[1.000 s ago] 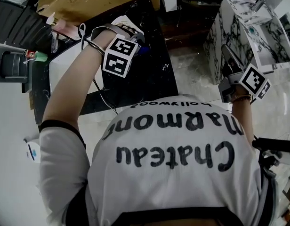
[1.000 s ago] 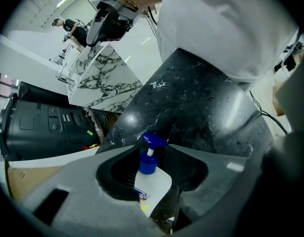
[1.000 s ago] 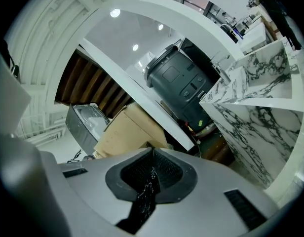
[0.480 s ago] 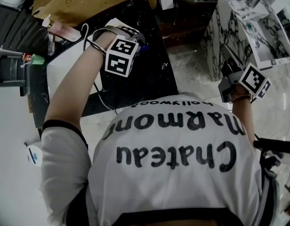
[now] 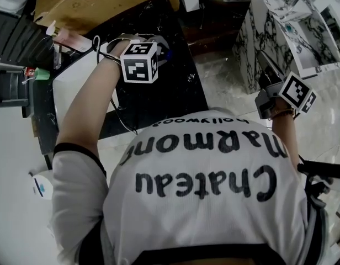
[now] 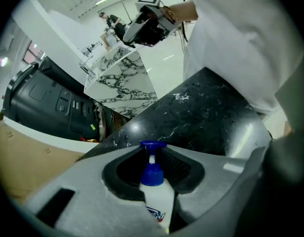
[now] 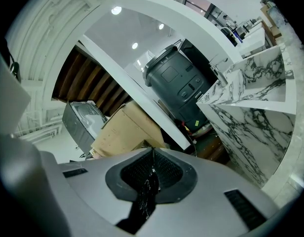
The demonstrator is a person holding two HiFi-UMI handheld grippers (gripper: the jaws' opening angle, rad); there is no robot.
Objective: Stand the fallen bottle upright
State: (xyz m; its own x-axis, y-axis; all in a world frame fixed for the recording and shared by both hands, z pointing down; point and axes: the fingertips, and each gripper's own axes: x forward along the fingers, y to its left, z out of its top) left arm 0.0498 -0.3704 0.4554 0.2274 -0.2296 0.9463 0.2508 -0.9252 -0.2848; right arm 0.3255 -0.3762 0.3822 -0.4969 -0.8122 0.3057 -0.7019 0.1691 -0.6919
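The bottle (image 6: 160, 204), white with a blue pump head, is seen in the left gripper view between the jaws of the left gripper (image 6: 154, 154). These jaws are closing round it. A dark sliver is still left along one side of the body, so a firm hold is not yet judged to be made. The bottle's long axis is laid along the gap between the jaws, with the pump head towards the tips and the black marbled worktop (image 6: 206, 107) beyond it. Whether the bottle rests on that worktop cannot be told. The right gripper (image 7: 152, 152) is held well apart beside a white veined cabinet (image 7: 250, 117), its jaws brought together on nothing. The righting is therefore judged to fall to the left hand, by a turn that brings the pump head uppermost.
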